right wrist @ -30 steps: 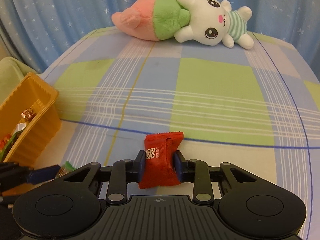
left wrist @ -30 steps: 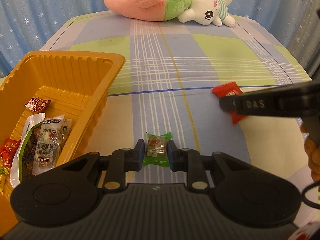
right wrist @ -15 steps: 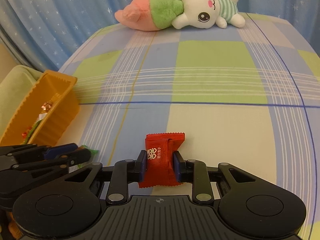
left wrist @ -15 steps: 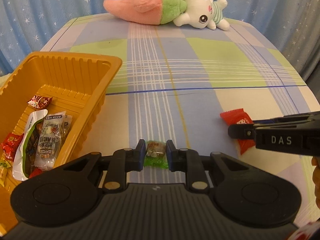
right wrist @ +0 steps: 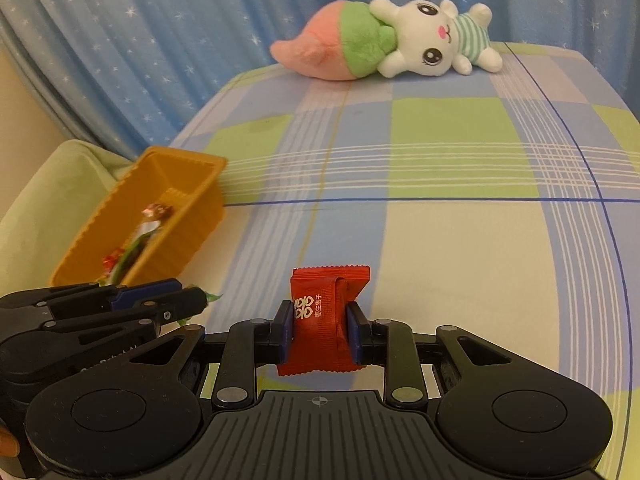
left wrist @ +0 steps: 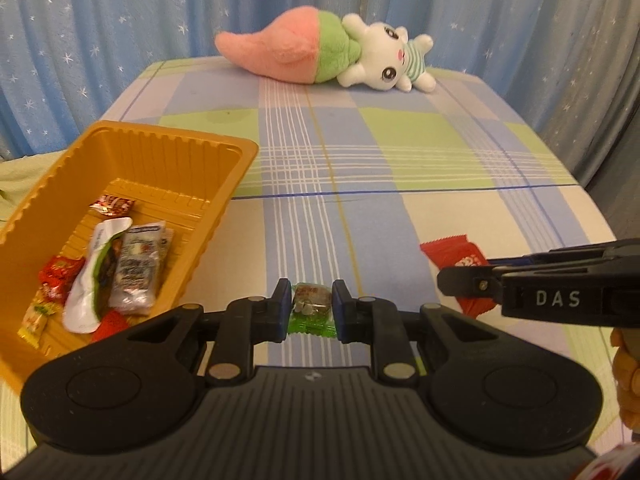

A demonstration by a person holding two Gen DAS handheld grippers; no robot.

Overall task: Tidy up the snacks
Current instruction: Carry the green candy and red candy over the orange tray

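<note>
snacks are what we are tidying, and we think the job is mostly done. some snacks already lie in our orange tray [left wrist: 168, 152], which sits at the left on the checked cloth [left wrist: 420, 152]. we can see a few red ones, a yellow one, a white and green bag and a clear pack in there.

two snacks are not in the tray yet, and we have one in each hand. our left tongs [left wrist: 308, 308] are pinched shut on the green candy [left wrist: 312, 312]. it sits between the jaws, up off the cloth, just to the right of the tray's near corner. our right tongs [right wrist: 320, 328] are squeezed tight on the red candy [right wrist: 324, 312]. that one is farther right, well apart from the tray, and it looks lifted too.

no other loose snacks show on the cloth. a plush bunny [right wrist: 432, 40] with a pink and green carrot [left wrist: 288, 52] lies at the far edge by the blue curtain [left wrist: 100, 40], out of the way.

what is left, we think: carry both candies over the tray and let them drop in. the green one is closer, so it may go first.
</note>
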